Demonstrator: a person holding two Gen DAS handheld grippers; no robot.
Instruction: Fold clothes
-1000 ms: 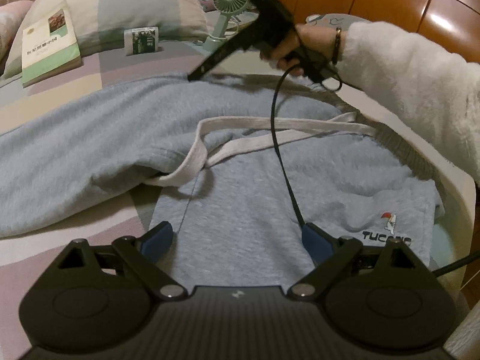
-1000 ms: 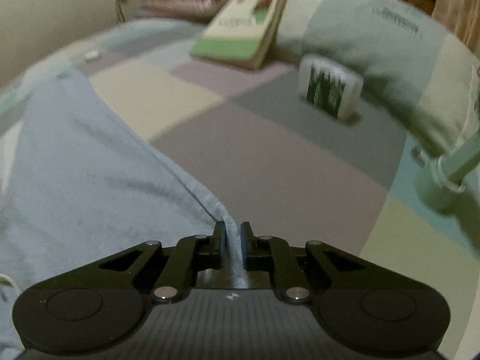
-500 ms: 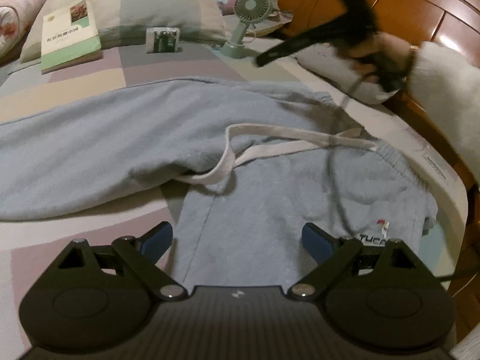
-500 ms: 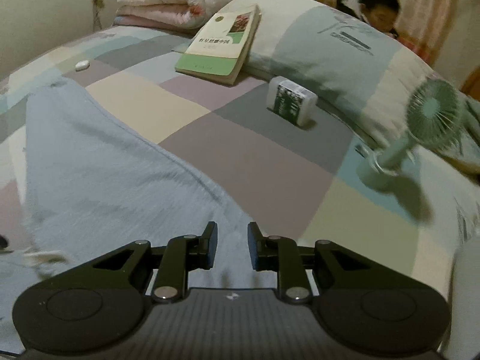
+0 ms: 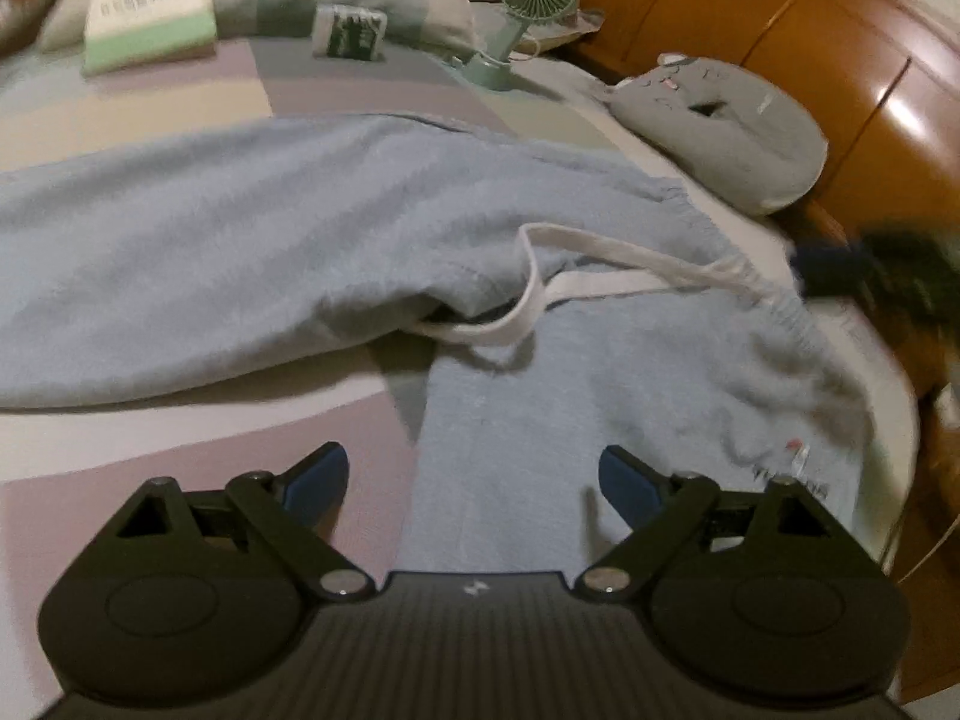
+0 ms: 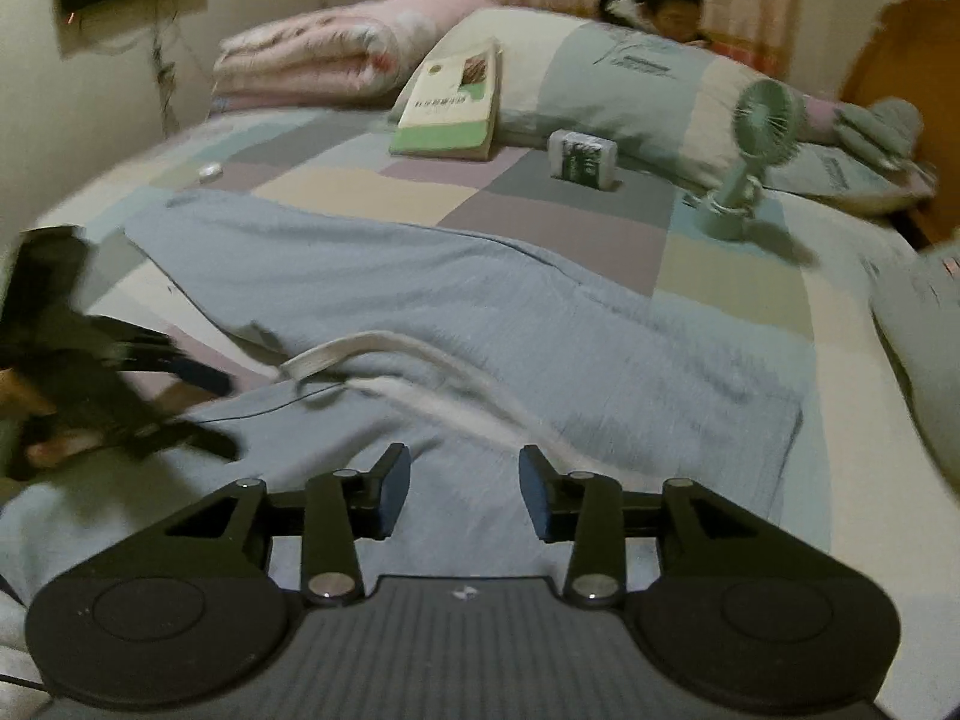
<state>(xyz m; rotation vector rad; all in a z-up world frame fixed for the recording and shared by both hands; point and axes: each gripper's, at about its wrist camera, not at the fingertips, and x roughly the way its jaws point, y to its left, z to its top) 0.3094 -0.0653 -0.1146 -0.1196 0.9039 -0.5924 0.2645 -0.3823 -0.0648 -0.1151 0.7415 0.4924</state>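
Note:
Light blue sweatpants lie spread across the bed, one leg stretching left, the waistband at the right with a white drawstring looped over the fabric. A small logo sits on the near leg. My left gripper is open, hovering just above the near leg with nothing between its fingers. In the right wrist view the same sweatpants and drawstring show below my right gripper, which is open and empty above the waist area. The left gripper appears blurred at the left edge there, held in a hand.
A patchwork bedsheet covers the bed. At the back lie a book, a small box, a green desk fan, a striped pillow and a folded pink quilt. A grey cushion rests by the wooden headboard. A person sits behind the pillow.
My right gripper let go of the sweatpants' far edge, opened and swung back over the waistband. In the left wrist view it dropped from the top to the right edge.

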